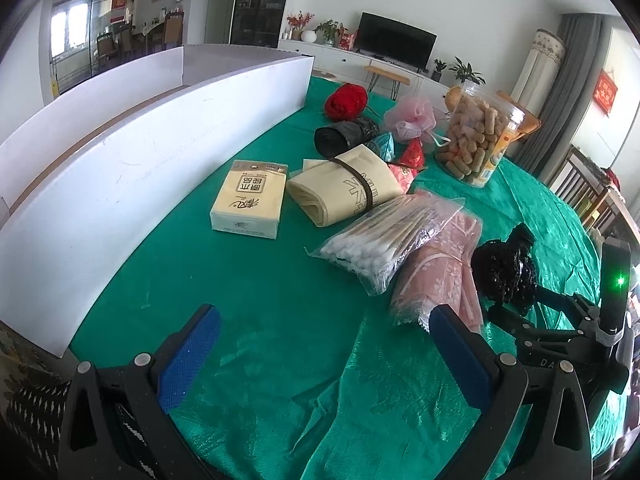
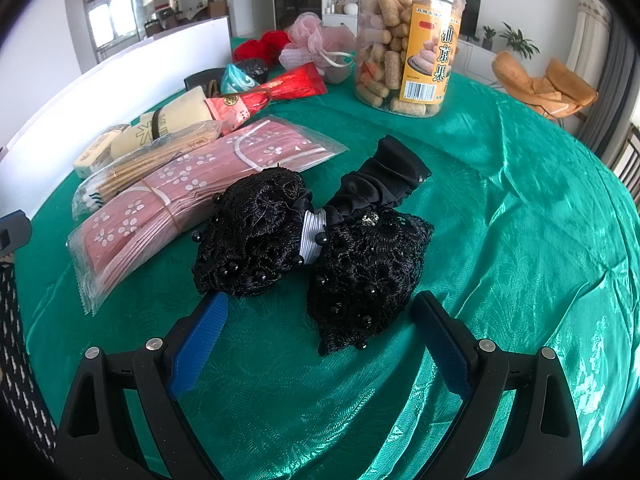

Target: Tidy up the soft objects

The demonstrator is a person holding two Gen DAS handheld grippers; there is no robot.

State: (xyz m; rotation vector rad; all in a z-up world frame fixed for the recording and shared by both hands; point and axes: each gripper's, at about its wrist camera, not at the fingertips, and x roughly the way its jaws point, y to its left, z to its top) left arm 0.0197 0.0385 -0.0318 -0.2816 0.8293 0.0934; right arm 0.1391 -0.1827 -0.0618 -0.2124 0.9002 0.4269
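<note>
A black lace hair bow (image 2: 312, 248) with beads lies on the green tablecloth (image 2: 520, 240). My right gripper (image 2: 320, 320) is open, its blue pads either side of the bow's near end, not closed on it. The bow also shows in the left wrist view (image 1: 505, 272), with the right gripper (image 1: 508, 320) behind it. My left gripper (image 1: 324, 332) is open and empty above the cloth, its right pad by a pink mask pack (image 1: 444, 276). A cotton swab bag (image 1: 380, 236), tissue pack (image 1: 250, 200), rolled beige bag (image 1: 348, 186), red yarn (image 1: 346, 100) and pink mesh puff (image 1: 410, 116) lie beyond.
A long white cardboard box (image 1: 132, 152) runs along the table's left side. A clear snack jar (image 2: 408, 44) stands at the back. A black bag roll (image 1: 344, 136) and red packets (image 2: 296, 84) lie among the items. Chairs stand at the right.
</note>
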